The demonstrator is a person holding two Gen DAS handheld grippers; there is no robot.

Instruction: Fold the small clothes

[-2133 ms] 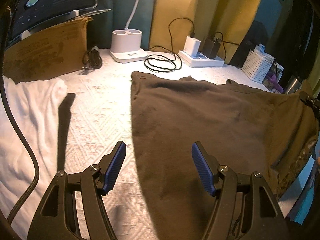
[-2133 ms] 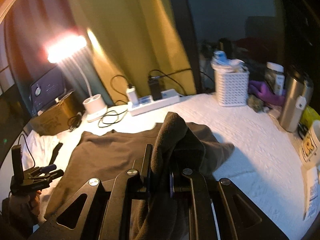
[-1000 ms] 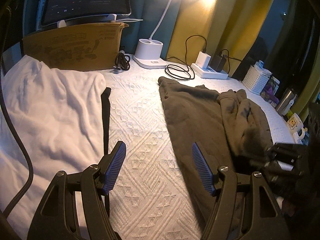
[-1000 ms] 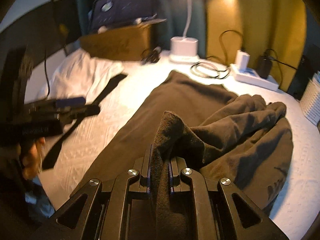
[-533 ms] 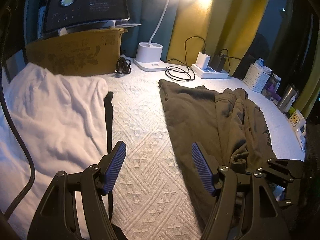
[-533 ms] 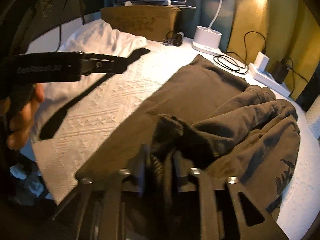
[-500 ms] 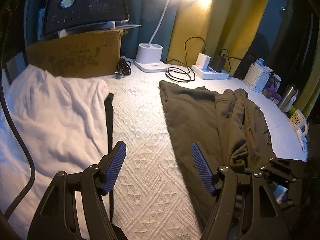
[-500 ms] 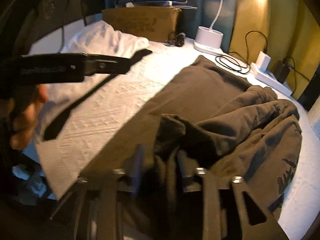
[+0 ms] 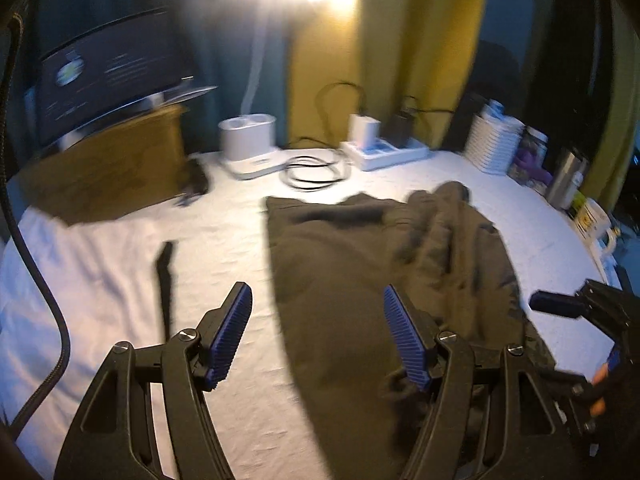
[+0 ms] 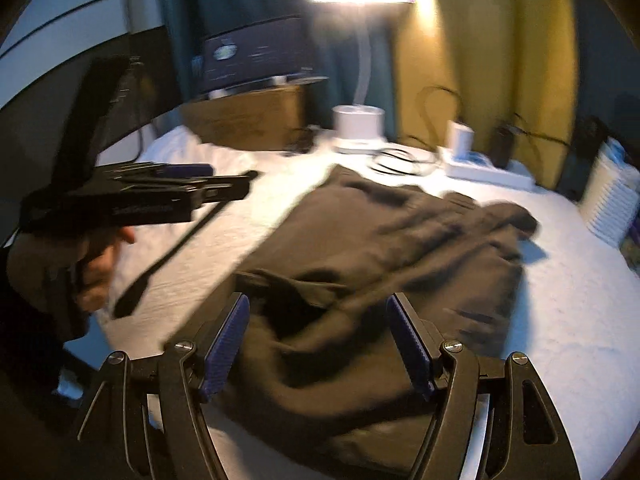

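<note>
A dark brown garment [image 9: 360,280] lies on the white textured table cover, its right half folded over and bunched on the left half; it also shows in the right wrist view [image 10: 380,264]. My left gripper [image 9: 318,336] is open and empty, just above the garment's near left edge. My right gripper [image 10: 318,340] is open and empty, right over the garment's near bunched edge. Each gripper shows in the other's view, the right one [image 9: 560,304] and the left one [image 10: 188,184].
White cloth [image 9: 80,280] and a black strap [image 9: 166,276] lie at left. At the back stand a cardboard box [image 9: 104,168], a white lamp base [image 9: 248,148], a coiled cable [image 9: 312,172], a power strip [image 9: 388,152], a white basket [image 9: 492,140] and a steel flask [image 9: 568,176].
My right gripper has opened and let go of the garment, which now lies folded on the table. The left gripper has shifted right toward the garment, still open.
</note>
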